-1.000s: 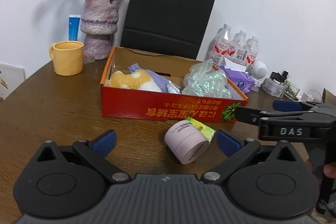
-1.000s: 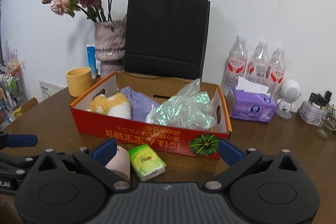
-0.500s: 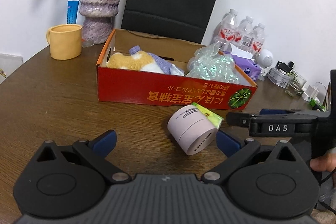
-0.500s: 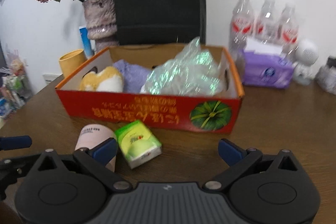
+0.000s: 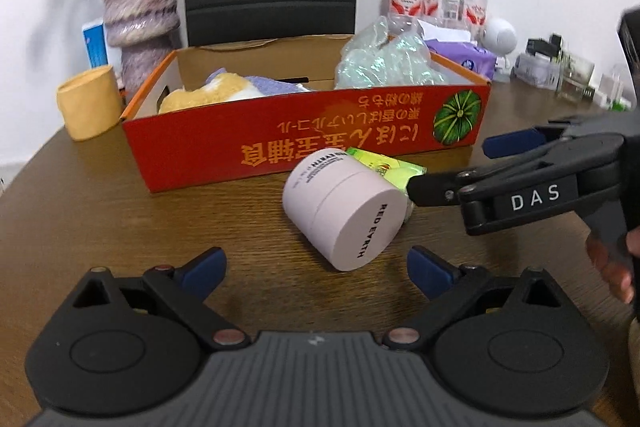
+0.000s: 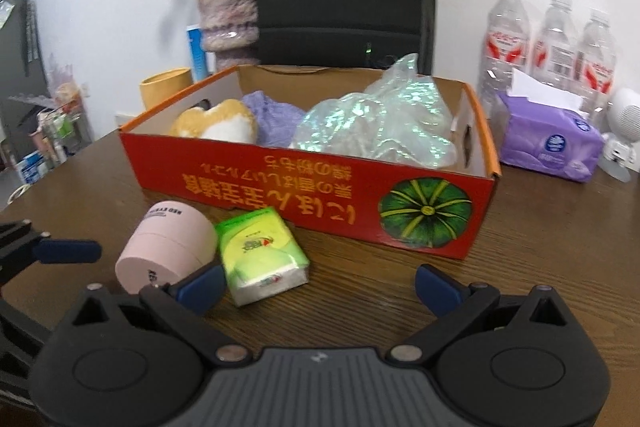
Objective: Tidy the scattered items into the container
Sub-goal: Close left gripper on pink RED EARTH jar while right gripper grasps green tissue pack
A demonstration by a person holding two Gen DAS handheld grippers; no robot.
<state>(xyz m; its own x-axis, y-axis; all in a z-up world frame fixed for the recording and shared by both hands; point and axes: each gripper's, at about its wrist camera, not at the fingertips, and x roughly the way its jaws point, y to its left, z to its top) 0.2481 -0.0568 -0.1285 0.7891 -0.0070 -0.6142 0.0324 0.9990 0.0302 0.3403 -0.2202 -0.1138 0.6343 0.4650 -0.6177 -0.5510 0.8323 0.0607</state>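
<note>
Smooth pink cylindrical jar (image 5: 343,205) on its side touching soft green tissue pack (image 6: 262,261), red cardboard box (image 6: 312,195) behind, dark woodgrain desk (image 5: 100,211), white wall, left gripper (image 5: 316,269) and right gripper (image 6: 316,285) jaws wide apart, empty.

Left wrist view: low over the wooden table (image 5: 80,211), facing the red box (image 5: 304,143) at close range. Right wrist view: same height, right of it, angled toward the same box. Shared: box, pink jar (image 5: 344,207), green tissue pack (image 6: 262,259).
</note>
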